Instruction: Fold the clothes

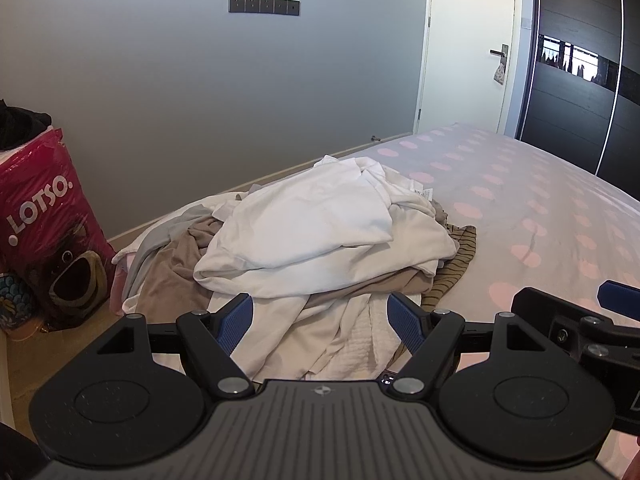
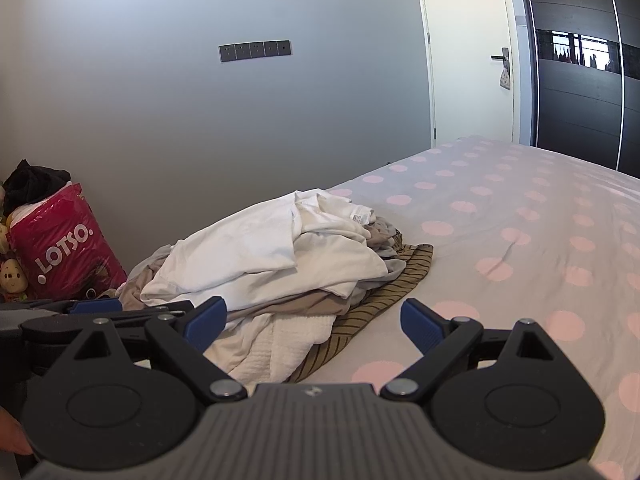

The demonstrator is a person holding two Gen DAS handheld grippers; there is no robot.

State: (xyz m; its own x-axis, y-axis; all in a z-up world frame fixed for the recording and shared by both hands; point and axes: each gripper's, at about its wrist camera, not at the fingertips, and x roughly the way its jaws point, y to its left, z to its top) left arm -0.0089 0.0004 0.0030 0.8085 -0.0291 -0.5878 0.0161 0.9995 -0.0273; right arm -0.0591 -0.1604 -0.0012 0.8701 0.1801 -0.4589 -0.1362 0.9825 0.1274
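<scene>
While my left gripper [image 1: 320, 320] and right gripper [image 2: 314, 322] hang spread wide (holding nothing), unfolded clothes pile [image 1: 320, 232] lies on dotted bedsheet [image 1: 520, 184].

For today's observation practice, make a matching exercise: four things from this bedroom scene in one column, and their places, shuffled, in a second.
Things
1. white cotton garment
2. olive striped fabric garment
3. pink plastic LOTSO bag
4. dark grey row of wall switches

Places
A. on the floor beside the bed
B. top of the clothes pile
C. on the grey wall
D. bottom edge of the pile, on the spotted bedsheet

Pairs: 1-B, 2-D, 3-A, 4-C
</scene>
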